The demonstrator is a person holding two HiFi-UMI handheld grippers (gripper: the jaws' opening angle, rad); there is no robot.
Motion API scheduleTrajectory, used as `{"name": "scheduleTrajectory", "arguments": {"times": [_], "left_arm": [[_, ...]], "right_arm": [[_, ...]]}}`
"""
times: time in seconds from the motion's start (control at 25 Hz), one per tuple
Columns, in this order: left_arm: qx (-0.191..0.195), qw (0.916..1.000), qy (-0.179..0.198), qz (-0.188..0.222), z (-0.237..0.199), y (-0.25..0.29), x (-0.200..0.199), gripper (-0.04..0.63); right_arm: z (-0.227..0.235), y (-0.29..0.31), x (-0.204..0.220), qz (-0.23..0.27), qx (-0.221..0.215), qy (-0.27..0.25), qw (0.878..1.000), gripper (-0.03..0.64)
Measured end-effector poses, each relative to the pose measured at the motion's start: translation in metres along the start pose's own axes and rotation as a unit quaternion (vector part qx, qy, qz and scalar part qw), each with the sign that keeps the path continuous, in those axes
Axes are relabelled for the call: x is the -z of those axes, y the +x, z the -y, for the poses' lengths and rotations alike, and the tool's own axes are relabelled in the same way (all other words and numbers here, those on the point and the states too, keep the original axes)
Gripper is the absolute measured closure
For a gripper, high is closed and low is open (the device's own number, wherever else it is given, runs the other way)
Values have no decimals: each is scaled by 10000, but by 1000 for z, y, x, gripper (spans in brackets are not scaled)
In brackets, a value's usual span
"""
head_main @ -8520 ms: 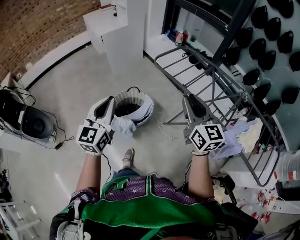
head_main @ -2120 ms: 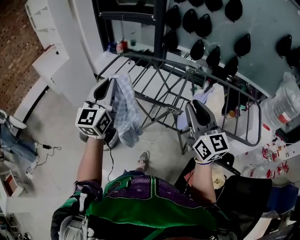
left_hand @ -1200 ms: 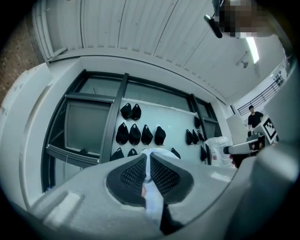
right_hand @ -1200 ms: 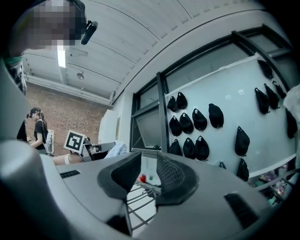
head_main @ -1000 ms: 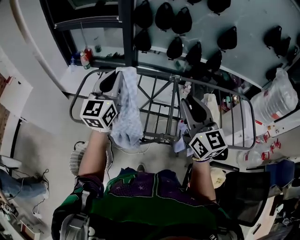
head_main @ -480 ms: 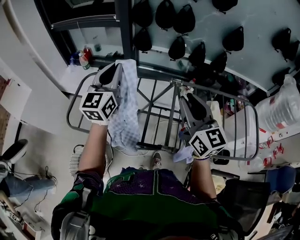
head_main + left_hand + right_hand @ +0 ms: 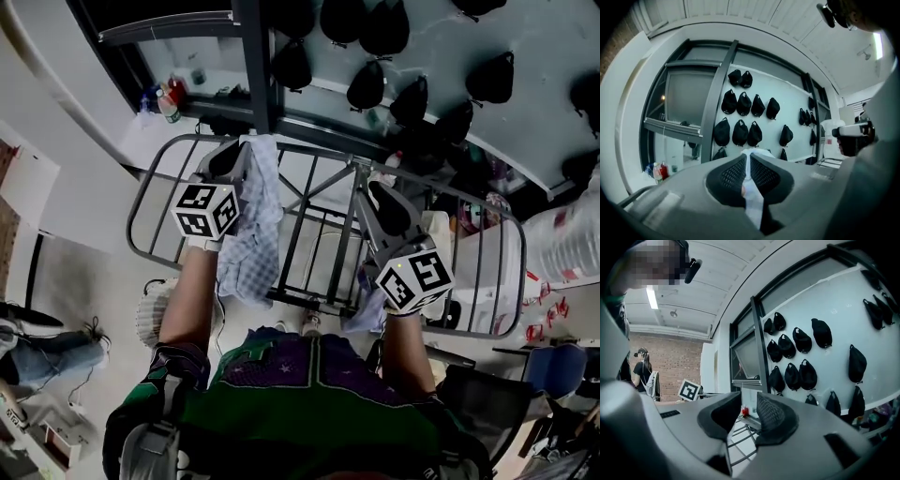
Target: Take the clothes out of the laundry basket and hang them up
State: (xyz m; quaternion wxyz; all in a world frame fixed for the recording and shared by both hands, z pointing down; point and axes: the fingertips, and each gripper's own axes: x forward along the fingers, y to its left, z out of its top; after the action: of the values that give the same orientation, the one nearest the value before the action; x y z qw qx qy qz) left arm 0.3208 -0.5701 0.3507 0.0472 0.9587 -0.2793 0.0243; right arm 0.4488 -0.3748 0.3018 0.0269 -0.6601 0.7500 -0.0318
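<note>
My left gripper [image 7: 234, 152] is shut on a pale checked cloth [image 7: 251, 225]. The cloth hangs down from the jaws over the left part of the grey drying rack [image 7: 309, 150]. In the left gripper view the cloth [image 7: 753, 206] shows as a thin white strip pinched between the dark pads of the left gripper [image 7: 748, 164]. My right gripper [image 7: 370, 192] hovers over the middle of the rack, open, and holds nothing. In the right gripper view the rack's bars [image 7: 740, 439] show through the gap of the right gripper [image 7: 749, 420]. Part of the white laundry basket [image 7: 150, 317] shows on the floor by my left arm.
Black caps [image 7: 366, 86] hang in rows on the wall behind the rack. Bottles [image 7: 169, 98] stand on a white ledge at the back left. A pale garment [image 7: 364, 314] hangs at the rack's near rail under my right gripper. A plastic bag [image 7: 562, 246] sits at the right.
Both grippers have moved forward and lower over the rack. The cloth stays pinched in the left gripper and now hangs over the rack's bars.
</note>
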Motion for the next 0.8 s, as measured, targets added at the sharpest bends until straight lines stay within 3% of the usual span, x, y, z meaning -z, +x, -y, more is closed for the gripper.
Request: {"name": "scheduleTrajectory", "arguments": {"times": [0.24,0.52,0.68,0.8], "left_arm": [[-190,9974,-271,-634,-16,-7,70,565],[-112,9906,-337,-1325,-17,-22,127,556],[95,9890,-277,-1449,-7,-28,140,455],[76,9887,-175,-1485,-7,-33,140,417]], "right_arm": [[-7,10,25,-221,-121,138,9996,526],[-25,14,42,-331,-226,194,9990,526],[-33,12,42,-320,-240,190,9990,526],[-38,10,44,-329,-213,195,9990,526]]}}
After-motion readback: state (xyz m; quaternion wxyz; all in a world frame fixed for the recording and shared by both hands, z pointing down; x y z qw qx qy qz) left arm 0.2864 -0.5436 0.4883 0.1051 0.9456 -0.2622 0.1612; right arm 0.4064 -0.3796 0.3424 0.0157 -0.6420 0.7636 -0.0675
